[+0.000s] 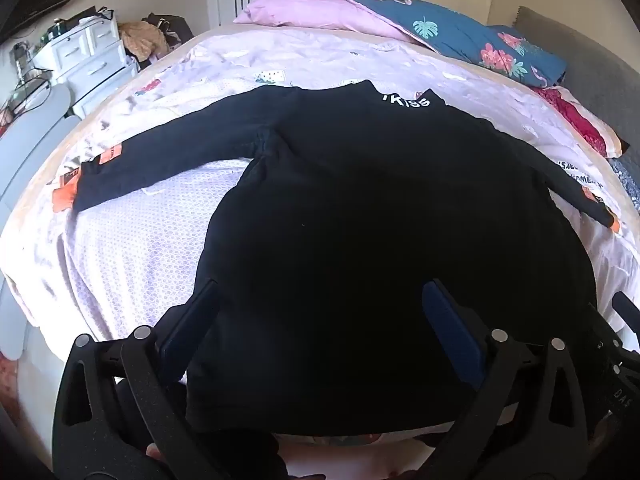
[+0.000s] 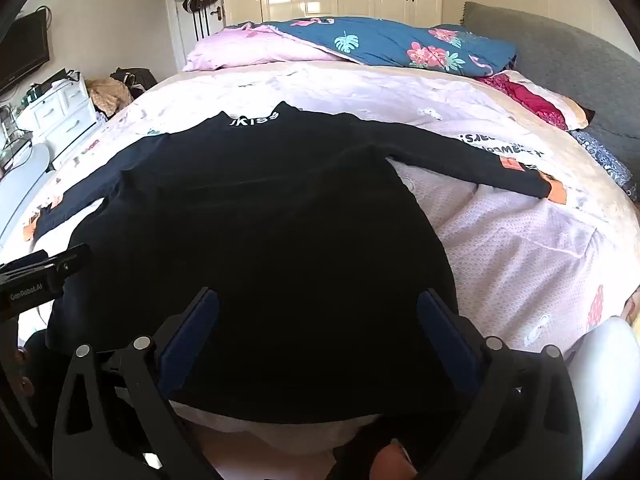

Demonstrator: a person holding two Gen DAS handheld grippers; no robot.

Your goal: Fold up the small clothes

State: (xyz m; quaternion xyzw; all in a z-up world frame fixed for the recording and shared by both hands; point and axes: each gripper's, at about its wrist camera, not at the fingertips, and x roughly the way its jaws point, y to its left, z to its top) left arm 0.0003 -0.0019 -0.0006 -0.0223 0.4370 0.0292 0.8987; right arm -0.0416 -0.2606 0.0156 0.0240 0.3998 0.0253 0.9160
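Note:
A small black long-sleeved top (image 1: 360,208) lies flat on the bed, its collar with white lettering (image 1: 406,100) at the far end and both sleeves spread out sideways. My left gripper (image 1: 320,286) hovers over the near left part of the body, jaws wide apart, blue pads (image 1: 452,328) clear of the cloth. In the right wrist view the same top (image 2: 260,220) fills the middle. My right gripper (image 2: 318,294) stands open over its near right part, holding nothing. The near hem (image 2: 280,408) lies between the fingers. The left sleeve (image 1: 160,160) and right sleeve (image 2: 480,160) carry orange patches near the cuffs.
The top rests on a pale pink printed sheet (image 1: 140,248). A folded blue floral quilt (image 2: 400,44) and a pink pillow (image 2: 248,50) lie at the far end. A grey headboard (image 2: 560,60) runs along the right. White drawers (image 1: 88,56) stand off to the left.

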